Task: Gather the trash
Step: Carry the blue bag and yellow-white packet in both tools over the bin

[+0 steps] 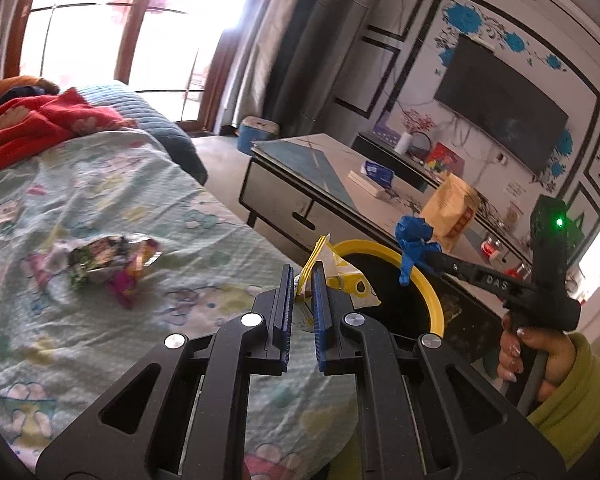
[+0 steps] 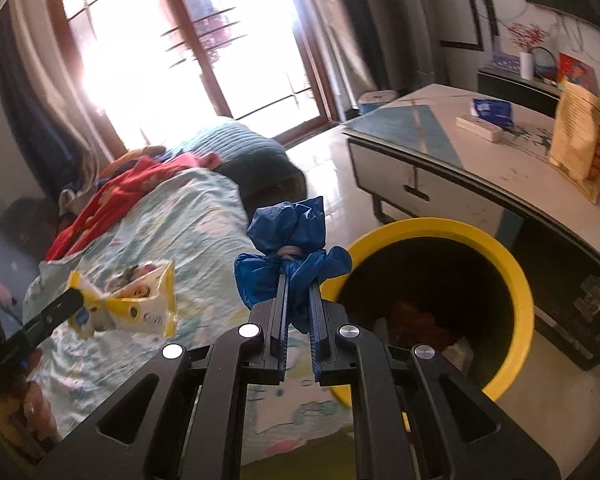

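Observation:
My left gripper (image 1: 304, 272) is shut on a yellow and white snack wrapper (image 1: 340, 276), held above the bed edge beside the yellow-rimmed trash bin (image 1: 432, 300). The wrapper also shows in the right wrist view (image 2: 132, 308). My right gripper (image 2: 299, 280) is shut on a crumpled blue plastic bag (image 2: 292, 240), held just left of the bin's rim (image 2: 516, 272); it shows over the bin in the left wrist view (image 1: 414, 240). A crumpled colourful wrapper (image 1: 112, 260) lies on the bed. The bin holds some trash (image 2: 420, 320).
The bed has a pale floral sheet (image 1: 100, 200) and a red blanket (image 1: 32, 120) at its far end. A low table (image 2: 480, 160) behind the bin carries a tan paper bag (image 2: 580, 144), a blue pack and a white box. A small blue bin (image 1: 256, 132) stands by the window.

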`<state>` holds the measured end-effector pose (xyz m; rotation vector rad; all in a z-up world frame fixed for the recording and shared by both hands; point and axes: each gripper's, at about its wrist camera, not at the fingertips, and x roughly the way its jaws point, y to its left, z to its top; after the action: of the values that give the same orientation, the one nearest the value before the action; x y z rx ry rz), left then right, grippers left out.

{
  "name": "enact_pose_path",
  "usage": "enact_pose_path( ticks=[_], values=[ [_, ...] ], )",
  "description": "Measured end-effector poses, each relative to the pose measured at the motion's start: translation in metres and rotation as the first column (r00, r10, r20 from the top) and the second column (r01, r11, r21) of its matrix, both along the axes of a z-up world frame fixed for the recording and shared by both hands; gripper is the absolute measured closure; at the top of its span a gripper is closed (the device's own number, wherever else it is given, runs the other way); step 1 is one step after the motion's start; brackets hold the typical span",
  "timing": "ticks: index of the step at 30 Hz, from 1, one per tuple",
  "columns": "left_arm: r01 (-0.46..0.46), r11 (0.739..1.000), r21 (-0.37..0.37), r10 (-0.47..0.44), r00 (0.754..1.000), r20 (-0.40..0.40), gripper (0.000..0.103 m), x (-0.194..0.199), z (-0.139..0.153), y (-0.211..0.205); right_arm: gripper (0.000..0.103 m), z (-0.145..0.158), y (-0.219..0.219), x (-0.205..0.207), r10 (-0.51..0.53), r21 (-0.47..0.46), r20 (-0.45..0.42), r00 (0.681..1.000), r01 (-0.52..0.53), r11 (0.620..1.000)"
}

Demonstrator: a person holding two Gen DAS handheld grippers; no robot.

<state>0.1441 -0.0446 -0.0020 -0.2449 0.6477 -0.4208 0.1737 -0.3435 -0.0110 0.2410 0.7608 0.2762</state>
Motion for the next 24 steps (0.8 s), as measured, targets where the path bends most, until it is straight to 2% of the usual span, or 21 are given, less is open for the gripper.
enact_pose_path(
  ticks=[12, 24],
  values=[
    [0.105, 0.994, 0.041, -0.104, 0.994, -0.028, 0.098, 0.016, -0.018, -0.054, 0.094, -0.017, -0.054, 0.01, -0.132, 0.025, -0.063, 0.989, 0.134, 0.991],
    [0.217, 0.971, 0.1, -0.213, 0.976, -0.053, 0.098, 0.033, -0.036, -0.119, 0.094, -0.032, -0.08, 0.018, -0.195, 0.034, -0.113, 0.974, 0.2, 0.979]
  ],
)
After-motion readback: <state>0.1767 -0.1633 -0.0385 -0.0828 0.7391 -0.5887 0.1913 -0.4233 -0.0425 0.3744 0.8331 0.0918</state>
